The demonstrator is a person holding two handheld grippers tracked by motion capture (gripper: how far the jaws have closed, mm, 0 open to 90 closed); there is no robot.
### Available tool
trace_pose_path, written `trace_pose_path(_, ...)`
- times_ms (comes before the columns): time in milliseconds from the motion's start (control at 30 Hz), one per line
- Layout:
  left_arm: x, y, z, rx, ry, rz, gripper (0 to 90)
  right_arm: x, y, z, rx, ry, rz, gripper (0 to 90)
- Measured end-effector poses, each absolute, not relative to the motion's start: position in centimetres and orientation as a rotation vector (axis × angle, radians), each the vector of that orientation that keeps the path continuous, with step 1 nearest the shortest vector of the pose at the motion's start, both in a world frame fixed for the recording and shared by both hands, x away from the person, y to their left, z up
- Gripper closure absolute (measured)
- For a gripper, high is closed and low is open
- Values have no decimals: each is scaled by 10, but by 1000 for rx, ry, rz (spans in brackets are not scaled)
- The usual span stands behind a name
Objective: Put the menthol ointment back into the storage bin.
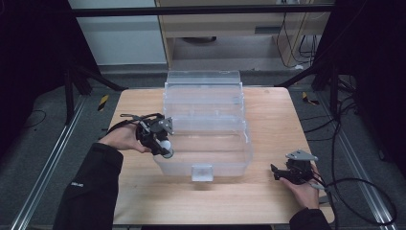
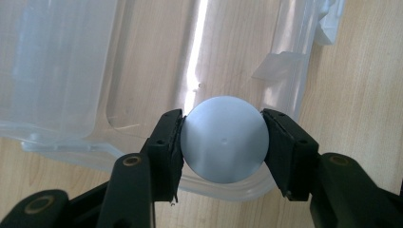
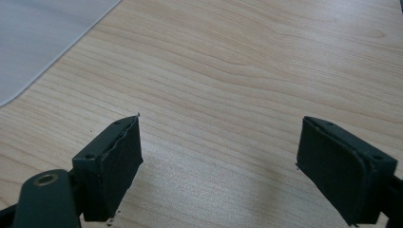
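Grasping is done: left gripper (image 2: 223, 142) is clamped on the pale ball (image 2: 224, 138) above the clear bin's (image 1: 206, 139) near rim; release remains. Right gripper (image 3: 218, 166), jaws apart, rests on the counter (image 1: 268, 196).

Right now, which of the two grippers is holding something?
The left gripper: its jaws clamp a pale ball over the clear bin. The right gripper stands open above bare table.

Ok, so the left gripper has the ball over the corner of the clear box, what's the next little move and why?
Probably ease the left gripper further over the clear box before opening. Its pads clamp the pale ball, which hangs right above the box's rim, so a release here might bounce it onto the table. The right gripper rests open, empty.
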State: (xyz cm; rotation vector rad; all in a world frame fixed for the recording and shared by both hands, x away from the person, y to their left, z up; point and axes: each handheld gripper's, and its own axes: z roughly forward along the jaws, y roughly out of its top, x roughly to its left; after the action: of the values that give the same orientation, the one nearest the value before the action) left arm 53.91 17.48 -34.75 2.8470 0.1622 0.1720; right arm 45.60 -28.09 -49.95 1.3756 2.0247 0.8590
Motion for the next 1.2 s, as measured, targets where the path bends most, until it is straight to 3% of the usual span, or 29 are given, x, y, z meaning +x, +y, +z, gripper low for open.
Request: trace_pose_path(1200,544,174,-380,2884,181,140,501,456,-280,-501,1353,2038,854,160)
